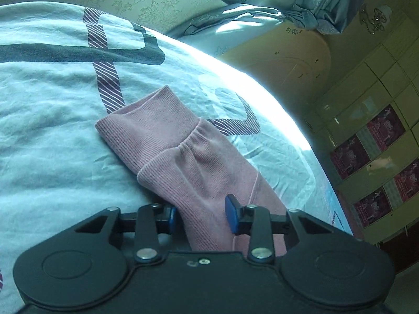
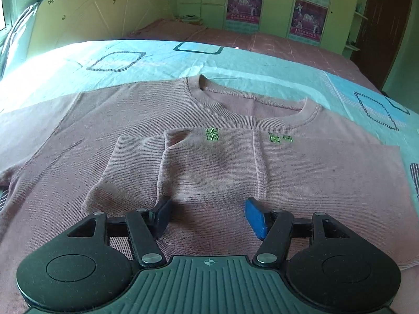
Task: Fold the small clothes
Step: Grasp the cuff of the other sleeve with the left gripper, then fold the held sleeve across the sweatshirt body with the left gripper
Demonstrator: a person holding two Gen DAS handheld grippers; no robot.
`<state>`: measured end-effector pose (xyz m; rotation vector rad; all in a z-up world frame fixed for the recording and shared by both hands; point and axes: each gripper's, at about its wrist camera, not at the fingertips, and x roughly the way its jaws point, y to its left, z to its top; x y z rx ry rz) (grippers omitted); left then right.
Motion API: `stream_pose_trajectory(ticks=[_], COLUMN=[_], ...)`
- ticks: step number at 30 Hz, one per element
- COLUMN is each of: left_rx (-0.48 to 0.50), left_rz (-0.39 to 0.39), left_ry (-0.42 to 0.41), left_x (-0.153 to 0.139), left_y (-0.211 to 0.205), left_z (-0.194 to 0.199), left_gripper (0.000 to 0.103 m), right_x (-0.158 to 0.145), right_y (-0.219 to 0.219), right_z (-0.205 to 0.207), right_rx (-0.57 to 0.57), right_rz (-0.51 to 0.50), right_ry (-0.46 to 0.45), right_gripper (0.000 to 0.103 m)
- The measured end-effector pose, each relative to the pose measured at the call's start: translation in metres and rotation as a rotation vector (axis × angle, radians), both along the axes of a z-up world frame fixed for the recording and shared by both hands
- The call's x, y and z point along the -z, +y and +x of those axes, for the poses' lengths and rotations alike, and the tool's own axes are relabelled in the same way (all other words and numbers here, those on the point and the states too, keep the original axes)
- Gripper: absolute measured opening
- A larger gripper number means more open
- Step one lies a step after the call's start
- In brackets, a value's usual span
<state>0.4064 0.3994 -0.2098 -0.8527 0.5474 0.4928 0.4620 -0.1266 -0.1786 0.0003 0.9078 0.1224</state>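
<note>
A small pink ribbed sweatshirt (image 2: 136,120) with green embroidery lies flat on the bed, neck away from me. One sleeve (image 2: 301,172) is folded across its chest, cuff (image 2: 125,172) to the left. My right gripper (image 2: 207,216) is open just above the folded sleeve and holds nothing. In the left wrist view the other sleeve (image 1: 209,180) with its ribbed cuff (image 1: 146,130) lies on the sheet. My left gripper (image 1: 201,216) is open with its jaws on either side of this sleeve, not closed on it.
The bed sheet (image 1: 52,99) is pale blue with dark square outlines. The bed's edge (image 1: 282,115) drops off at the right, bright with sunlight. A headboard (image 2: 99,13), wardrobe doors with posters (image 2: 309,13) and a curtain (image 1: 322,7) stand around the bed.
</note>
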Motion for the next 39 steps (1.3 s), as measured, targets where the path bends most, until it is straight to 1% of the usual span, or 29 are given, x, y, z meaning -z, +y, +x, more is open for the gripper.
stream_pose_trajectory(ticks=[1,3,4,6,8,10,13,16,18,20,22,25,26,27,28,29,30,31,32,33,34,36,39], left_rx=[-0.014,-0.030,-0.030,-0.005,0.039,0.100,0.236,0.396,0.527,0.655,0.755,0.891,0.933,0.964,0.986,1.006,1.022,1.028,1.025,1.018,1.007,0.988,0.944], left_rz=[-0.011,-0.030,-0.023,0.015,0.062,0.109,0.190,0.232,0.239,0.223,0.214,0.214,0.218,0.226,0.238,0.256,0.279,0.306,0.332,0.362,0.391,0.456,0.497], left_ry=[-0.002,-0.014,-0.017,-0.031,-0.051,-0.076,-0.122,-0.177,-0.199,-0.205,-0.199,-0.156,-0.124,-0.087,-0.053,-0.029,-0.013,0.004,0.014,0.009,0.000,0.002,0.038], left_x=[0.002,0.004,0.002,-0.005,-0.016,-0.030,-0.054,-0.075,-0.082,-0.082,-0.075,-0.057,-0.049,-0.041,-0.034,-0.028,-0.025,-0.024,-0.025,-0.027,-0.028,-0.033,-0.034], left_y=[0.003,0.006,0.005,-0.003,-0.015,-0.032,-0.070,-0.118,-0.158,-0.198,-0.237,-0.288,-0.302,-0.312,-0.319,-0.324,-0.325,-0.325,-0.324,-0.320,-0.316,-0.307,-0.286], left_z=[-0.001,-0.002,-0.003,-0.003,-0.001,0.003,0.011,0.020,0.028,0.034,0.036,0.037,0.039,0.039,0.040,0.038,0.036,0.033,0.029,0.023,0.017,0.007,-0.003], left_gripper=[0.015,0.011,0.009,0.007,0.007,0.007,0.007,0.007,0.007,0.007,0.007,0.008,0.011,0.021,0.024,0.024,0.027,0.038,0.047,0.063,0.073,0.077,0.077], right_x=[-0.002,-0.008,-0.009,-0.002,-0.002,-0.007,-0.015,-0.022,-0.025,-0.027,-0.028,-0.029,-0.029,-0.029,-0.029,-0.029,-0.029,-0.030,-0.030,-0.031,-0.032,-0.033,-0.034], right_y=[-0.001,-0.003,-0.004,-0.003,-0.002,-0.007,-0.015,-0.022,-0.027,-0.033,-0.038,-0.046,-0.048,-0.050,-0.051,-0.052,-0.053,-0.053,-0.052,-0.050,-0.047,-0.038,-0.020], right_z=[0.000,-0.002,-0.003,-0.002,-0.003,-0.004,-0.006,-0.010,-0.013,-0.017,-0.021,-0.029,-0.032,-0.034,-0.037,-0.039,-0.041,-0.042,-0.043,-0.044,-0.044,-0.043,-0.040], right_rx=[0.003,0.019,0.026,0.016,0.001,0.017,0.041,0.041,0.047,0.057,0.062,0.062,0.060,0.060,0.058,0.054,0.051,0.045,0.040,0.035,0.024,-0.007,-0.062], right_rz=[0.005,0.026,0.021,0.009,0.001,0.033,0.058,0.067,0.073,0.084,0.088,0.094,0.098,0.101,0.106,0.115,0.124,0.134,0.144,0.151,0.158,0.166,0.177], right_ry=[0.002,-0.019,-0.029,0.002,-0.005,-0.014,-0.033,-0.043,-0.049,-0.051,-0.052,-0.051,-0.047,-0.045,-0.041,-0.037,-0.035,-0.033,-0.033,-0.033,-0.033,-0.038,-0.039], right_gripper=[0.061,0.061,0.061,0.061,0.061,0.061,0.061,0.061,0.061,0.061,0.061,0.061,0.062,0.062,0.062,0.062,0.062,0.062,0.062,0.062,0.062,0.062,0.062])
